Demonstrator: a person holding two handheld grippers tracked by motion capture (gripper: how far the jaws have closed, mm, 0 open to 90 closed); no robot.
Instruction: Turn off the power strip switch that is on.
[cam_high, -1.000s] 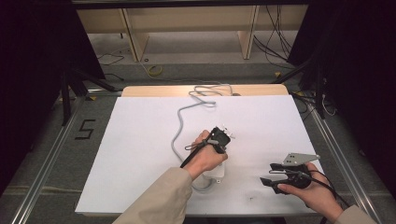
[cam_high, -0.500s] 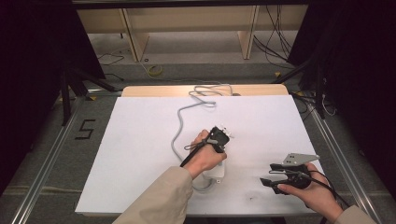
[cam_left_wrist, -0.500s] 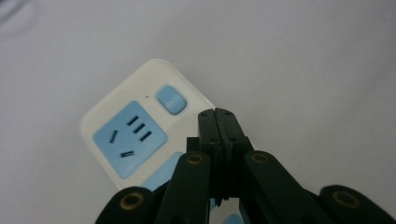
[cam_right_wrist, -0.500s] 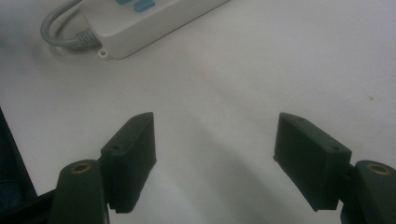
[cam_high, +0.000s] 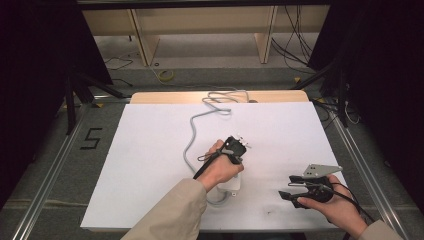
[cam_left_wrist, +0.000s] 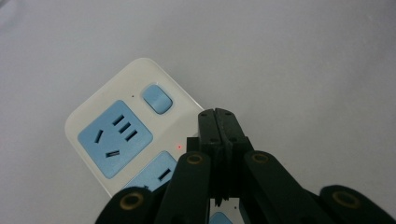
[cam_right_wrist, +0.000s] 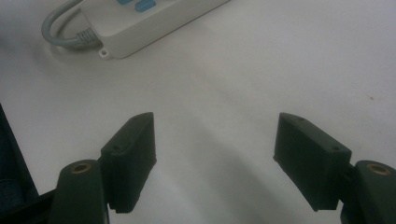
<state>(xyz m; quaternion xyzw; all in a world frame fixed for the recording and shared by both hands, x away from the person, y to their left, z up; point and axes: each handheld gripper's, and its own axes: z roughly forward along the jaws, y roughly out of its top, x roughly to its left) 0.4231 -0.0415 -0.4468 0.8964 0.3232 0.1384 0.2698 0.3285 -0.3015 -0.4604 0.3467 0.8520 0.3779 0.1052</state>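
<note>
One white power strip (cam_high: 231, 181) with one grey cord (cam_high: 192, 131) lies on one white table (cam_high: 150, 150); two grippers, left gripper (cam_high: 241, 143) and right gripper (cam_high: 286, 187), are over it.

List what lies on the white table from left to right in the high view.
Grey cable → left gripper over the white power strip → right gripper, jaws open, resting apart near the table's right edge.

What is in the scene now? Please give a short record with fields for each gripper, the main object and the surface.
left gripper: shut, empty, over the power strip
right gripper: open, empty, apart from the strip
power strip: white, blue sockets, blue button, flat on the board
grey cable: runs from the strip to the table's far edge
white board: covers the table
</note>
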